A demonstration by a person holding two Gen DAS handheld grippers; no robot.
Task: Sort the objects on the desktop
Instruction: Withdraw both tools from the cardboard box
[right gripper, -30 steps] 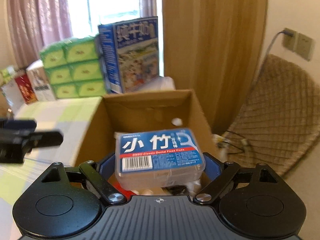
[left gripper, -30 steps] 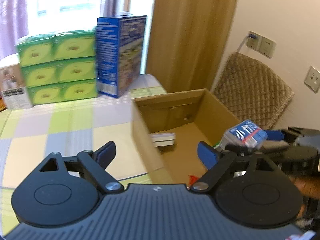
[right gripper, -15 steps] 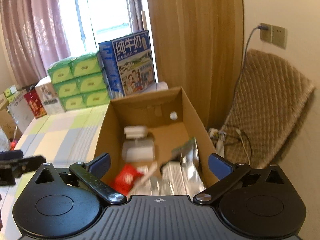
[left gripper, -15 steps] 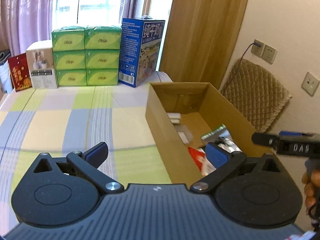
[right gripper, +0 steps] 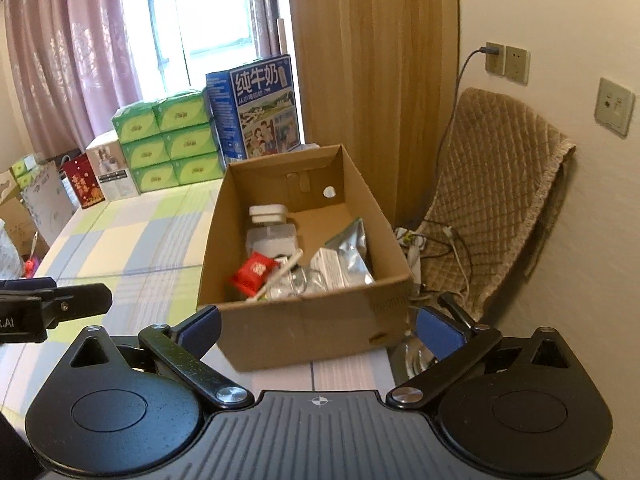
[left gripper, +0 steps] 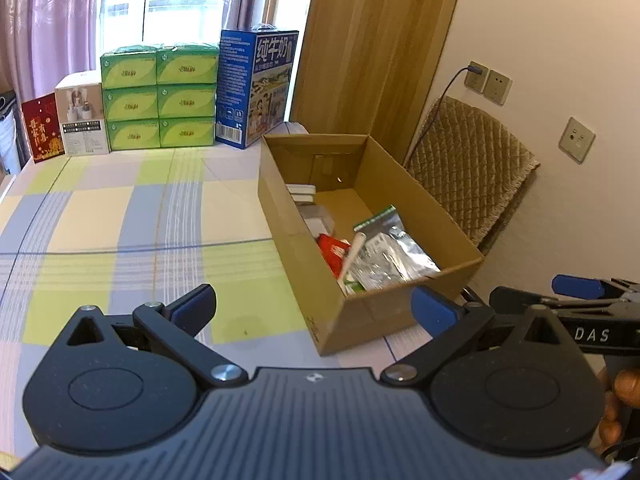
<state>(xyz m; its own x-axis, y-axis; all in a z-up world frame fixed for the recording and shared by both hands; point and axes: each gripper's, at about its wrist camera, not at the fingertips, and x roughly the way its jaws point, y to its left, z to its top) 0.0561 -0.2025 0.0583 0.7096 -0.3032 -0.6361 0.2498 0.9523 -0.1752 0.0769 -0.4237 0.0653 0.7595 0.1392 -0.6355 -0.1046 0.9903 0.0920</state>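
An open cardboard box (left gripper: 400,312) (right gripper: 312,328) stands at the right end of the checked table (left gripper: 120,216). Inside lie a red packet (right gripper: 253,272), silver foil bags (right gripper: 352,254) (left gripper: 384,256), a white stick (left gripper: 351,254) and white items (right gripper: 269,213). My left gripper (left gripper: 314,308) hovers open and holds nothing, short of the box's near corner. In the right wrist view my right gripper (right gripper: 318,330) is open and bare in front of the box's near wall. The dental floss box is not visible. Seen from the left wrist, the right gripper (left gripper: 580,286) sits at right.
Green tissue boxes (left gripper: 158,96), a blue milk carton (left gripper: 256,88), a white box (left gripper: 82,118) and a red card (left gripper: 42,128) line the table's far edge. A quilted chair (right gripper: 492,200) stands by the wall right of the box. Cables (right gripper: 436,240) lie below it.
The right gripper let go of the blue dental floss box over the cardboard box and opened. Both grippers have pulled back and up from the box since.
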